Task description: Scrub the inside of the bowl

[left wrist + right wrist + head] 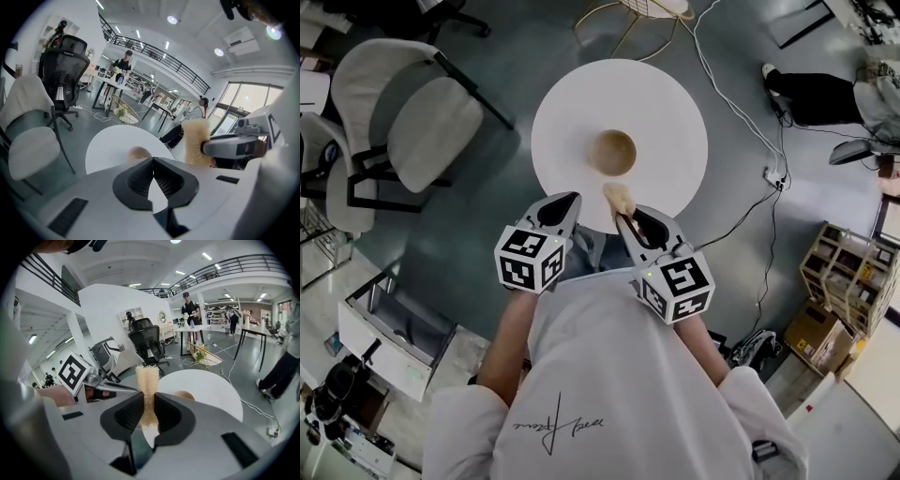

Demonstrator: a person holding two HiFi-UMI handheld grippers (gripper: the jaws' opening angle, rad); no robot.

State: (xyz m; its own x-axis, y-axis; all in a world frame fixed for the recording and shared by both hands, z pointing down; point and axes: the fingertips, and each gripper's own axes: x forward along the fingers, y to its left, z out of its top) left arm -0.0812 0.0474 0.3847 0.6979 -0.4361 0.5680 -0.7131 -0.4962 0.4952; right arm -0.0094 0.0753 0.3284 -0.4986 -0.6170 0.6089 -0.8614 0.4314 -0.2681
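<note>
A tan wooden bowl (612,152) stands upright near the middle of a round white table (666,103). It shows partly behind the left jaws (138,153) and beside the right jaws (184,395). My right gripper (622,212) is shut on a pale yellow loofah scrubber (619,197) (147,385), held upright over the table's near edge, short of the bowl. The scrubber also shows in the left gripper view (196,140). My left gripper (570,200) hangs at the near edge to the left, jaws shut with nothing between them (152,174).
White office chairs (412,122) stand to the table's left. A cable and power strip (773,173) lie on the floor to the right, with a wooden crate (848,272) and cardboard boxes farther right. A wire basket (637,14) sits beyond the table. People stand at far desks.
</note>
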